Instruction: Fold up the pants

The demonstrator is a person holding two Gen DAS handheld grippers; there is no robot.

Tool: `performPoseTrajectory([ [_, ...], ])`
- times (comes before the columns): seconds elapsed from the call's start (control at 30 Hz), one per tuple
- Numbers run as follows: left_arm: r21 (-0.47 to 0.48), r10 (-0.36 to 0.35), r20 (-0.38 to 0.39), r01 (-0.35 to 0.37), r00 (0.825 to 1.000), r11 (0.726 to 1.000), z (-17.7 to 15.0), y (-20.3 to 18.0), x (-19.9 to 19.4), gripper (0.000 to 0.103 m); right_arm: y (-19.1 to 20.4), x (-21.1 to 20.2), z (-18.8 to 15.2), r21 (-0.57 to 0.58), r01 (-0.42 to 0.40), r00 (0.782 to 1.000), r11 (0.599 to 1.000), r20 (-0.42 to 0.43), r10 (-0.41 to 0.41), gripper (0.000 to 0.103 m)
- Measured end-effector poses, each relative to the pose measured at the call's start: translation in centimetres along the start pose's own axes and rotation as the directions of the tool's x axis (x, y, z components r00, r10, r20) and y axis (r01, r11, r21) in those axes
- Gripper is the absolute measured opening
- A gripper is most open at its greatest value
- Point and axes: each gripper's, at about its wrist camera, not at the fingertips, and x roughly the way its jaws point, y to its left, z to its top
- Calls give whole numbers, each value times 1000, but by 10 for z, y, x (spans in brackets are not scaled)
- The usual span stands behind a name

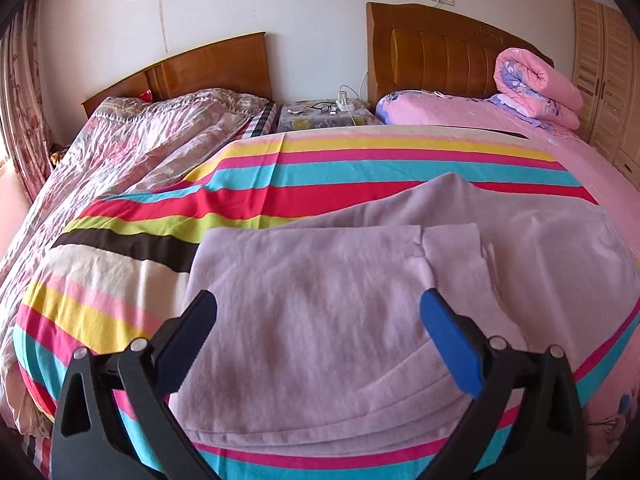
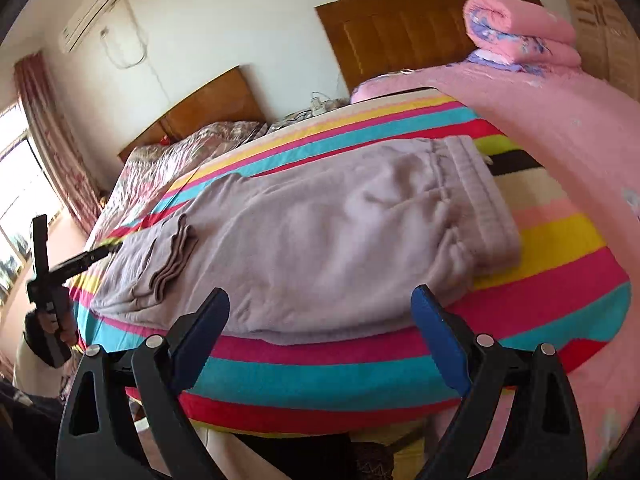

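Note:
Lilac sweatpants (image 1: 340, 288) lie on a striped sheet (image 1: 240, 184) on the bed, folded over so the leg cuffs (image 2: 172, 256) rest on the legs. The waistband (image 2: 480, 196) points to the right in the right wrist view. My left gripper (image 1: 318, 312) is open and empty, hovering just above the pants near the folded edge. My right gripper (image 2: 320, 304) is open and empty, near the front edge of the bed by the pants' middle. The left gripper also shows in the right wrist view (image 2: 44, 276), held in a hand at the far left.
A rolled pink quilt (image 1: 536, 84) sits by the headboard (image 1: 440, 52) on the right. A second bed with a floral quilt (image 1: 132, 144) lies to the left. A nightstand (image 1: 324, 114) with cables stands between them. A wardrobe (image 1: 604, 80) is at far right.

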Motion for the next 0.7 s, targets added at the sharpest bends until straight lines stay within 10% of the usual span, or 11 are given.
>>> performPoseTrajectory([
  [0.17, 67, 43, -9, -42, 999, 997, 33, -29, 40, 102, -63, 4, -1, 243, -36, 999, 969, -18, 42, 83],
  [0.4, 87, 95, -80, -88, 992, 992, 43, -25, 91, 102, -71, 37, 21, 294, -25, 997, 956, -61, 45, 81],
  [0.7, -45, -21, -178, 13, 984, 999, 18, 6, 122, 102, -35, 54, 21, 259, -26, 983, 966, -171, 72, 81],
])
